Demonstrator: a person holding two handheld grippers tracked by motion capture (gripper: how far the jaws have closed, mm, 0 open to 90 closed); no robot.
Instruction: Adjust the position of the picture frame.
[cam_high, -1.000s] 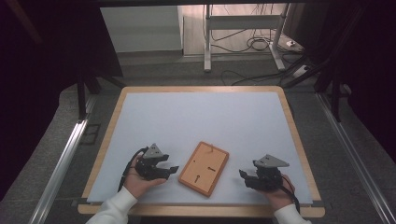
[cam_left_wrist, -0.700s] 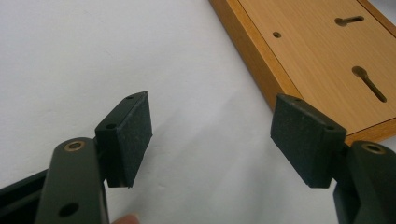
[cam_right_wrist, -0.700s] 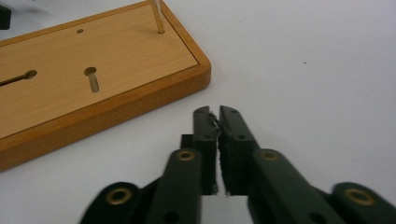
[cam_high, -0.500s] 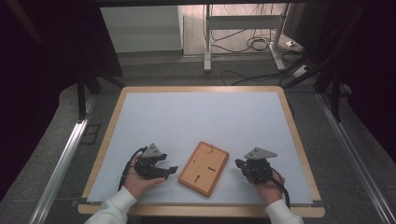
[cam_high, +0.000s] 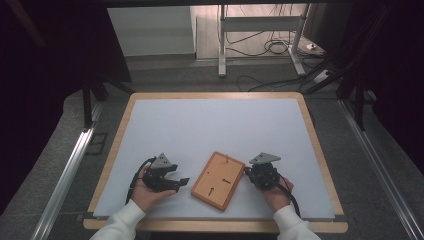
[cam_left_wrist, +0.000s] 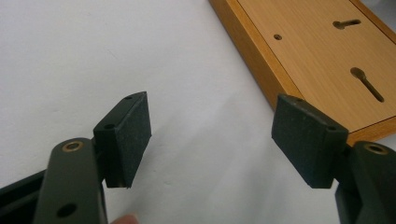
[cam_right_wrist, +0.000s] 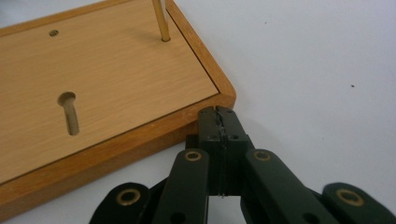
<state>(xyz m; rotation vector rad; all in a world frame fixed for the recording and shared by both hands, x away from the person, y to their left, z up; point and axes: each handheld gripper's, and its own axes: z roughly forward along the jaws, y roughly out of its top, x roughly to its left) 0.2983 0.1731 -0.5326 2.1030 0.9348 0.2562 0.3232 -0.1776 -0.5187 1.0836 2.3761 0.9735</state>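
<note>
Wooden board (cam_high: 219, 180) lay flat on the white table top (cam_high: 210, 125), near edge, centre, between the two grippers. Face up showed a raised rim, two keyhole slots and a thin brass peg (cam_right_wrist: 161, 21) standing upright nr one corner. Long axis ran near-left to far-right, i.e. skewed to the table edges; peg corner pointed far-right.

Right gripper (cam_right_wrist: 219, 122): jaws closed together, holding nothing, tips touching or just short of the board's rim at its right side, nr the peg corner. Left gripper (cam_left_wrist: 210, 140): jaws wide apart, empty, just beside the board's left edge; one pad overlapped the rim in the left gripper view, contact not clear.

Risks, as judged: closed tips pressing on one corner would prob. spin the board rather than slide it straight, since the push sat off-centre. Board could then skid toward the left gripper or off the near edge. A tip riding up over the rim could knock or bend the peg. Left jaws, if closed now, might catch rim only and slip.
</note>
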